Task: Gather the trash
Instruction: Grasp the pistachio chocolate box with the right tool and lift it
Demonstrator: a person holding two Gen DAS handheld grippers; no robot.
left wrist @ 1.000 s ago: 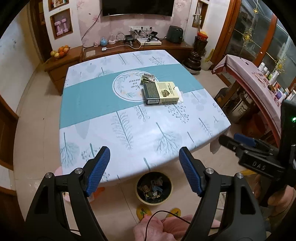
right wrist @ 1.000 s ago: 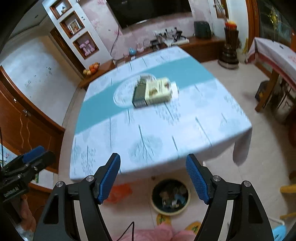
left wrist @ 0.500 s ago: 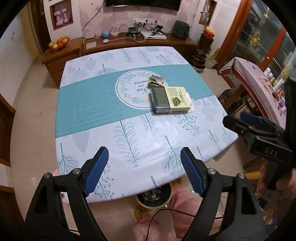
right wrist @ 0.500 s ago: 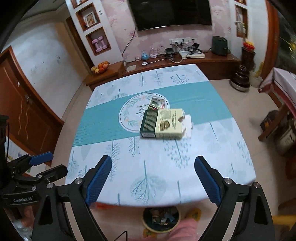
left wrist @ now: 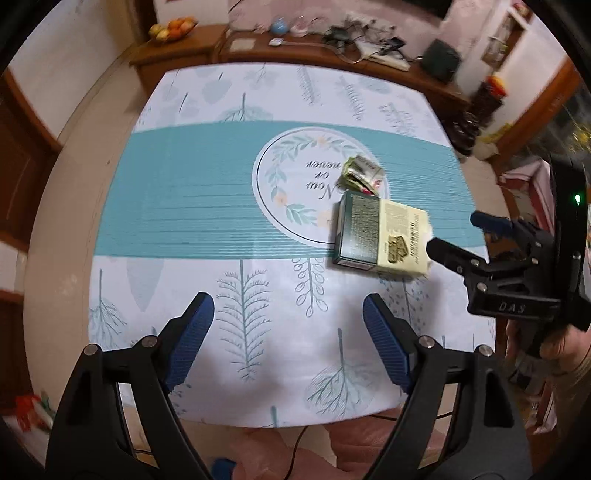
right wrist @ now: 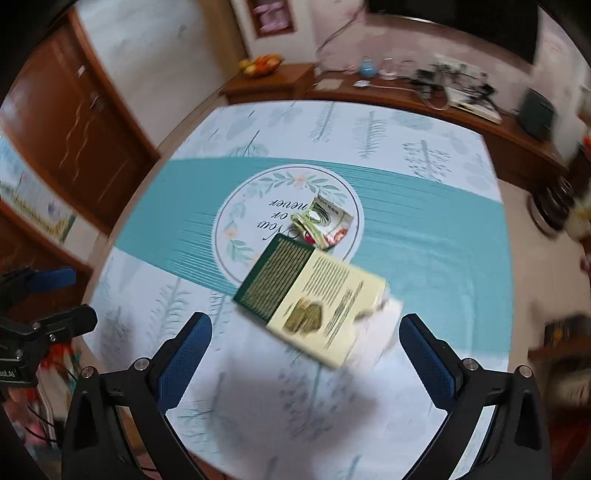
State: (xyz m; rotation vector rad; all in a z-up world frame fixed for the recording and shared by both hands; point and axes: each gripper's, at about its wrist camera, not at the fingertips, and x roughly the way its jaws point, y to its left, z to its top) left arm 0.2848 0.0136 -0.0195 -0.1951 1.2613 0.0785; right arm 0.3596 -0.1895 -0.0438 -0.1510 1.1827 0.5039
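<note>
A flat green and cream carton (left wrist: pixel 380 236) (right wrist: pixel 314 295) lies on the table's patterned cloth (left wrist: pixel 207 206) (right wrist: pixel 424 229). A crumpled wrapper (left wrist: pixel 362 173) (right wrist: pixel 325 221) sits just behind it, and a bit of white paper (right wrist: pixel 388 306) peeks out at its right end. My left gripper (left wrist: pixel 288 317) hovers over the near part of the cloth, jaws opening, nothing between them. My right gripper (right wrist: pixel 304 332) hangs above the carton's near edge, jaws opening wide, not touching it. In the left wrist view the right gripper (left wrist: pixel 469 240) shows beside the carton's right end.
A wooden sideboard (left wrist: pixel 207 44) (right wrist: pixel 406 92) with a fruit bowl (left wrist: pixel 173 27) (right wrist: pixel 262 64), cables and devices runs behind the table. A wooden door (right wrist: pixel 74 125) stands at left. A person's hand (left wrist: pixel 561 343) holds the right tool.
Both grippers have moved forward from above the floor bin to over the table, closer to the carton. The right jaws have spread wider. The bin has dropped out of sight.
</note>
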